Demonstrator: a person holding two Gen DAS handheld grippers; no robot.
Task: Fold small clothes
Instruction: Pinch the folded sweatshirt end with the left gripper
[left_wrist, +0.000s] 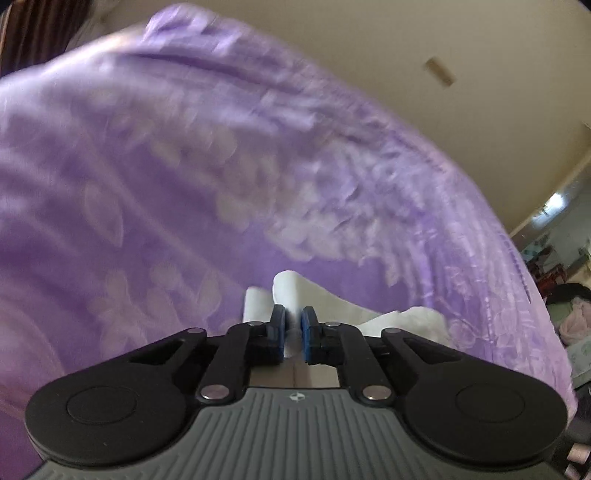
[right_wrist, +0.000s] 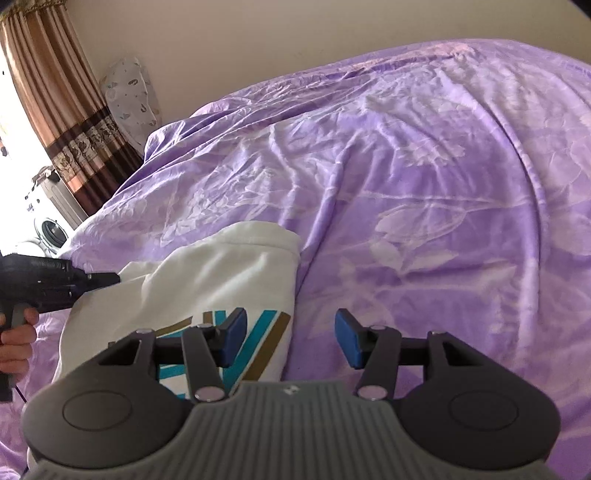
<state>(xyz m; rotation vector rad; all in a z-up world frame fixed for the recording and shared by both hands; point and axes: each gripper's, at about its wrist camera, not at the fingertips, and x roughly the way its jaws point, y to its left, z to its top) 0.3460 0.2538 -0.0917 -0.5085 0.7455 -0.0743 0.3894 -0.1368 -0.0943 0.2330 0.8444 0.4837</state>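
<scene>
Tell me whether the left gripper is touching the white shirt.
Touching. The left wrist view shows the left gripper shut on a fold of the shirt.

From where I'm driving this, the whole scene is a bed under a wrinkled purple floral bedspread (right_wrist: 406, 166), backed by a plain beige wall (right_wrist: 258, 40). On the left there's a brown striped curtain (right_wrist: 62, 96) with bright daylight blowing out beside it, a patterned pillow (right_wrist: 129, 96) against the wall, and what looks like a washing machine (right_wrist: 50, 225) below. The left wrist view is blurry, with some cluttered stuff (left_wrist: 565, 295) off the bed's right edge.
</scene>
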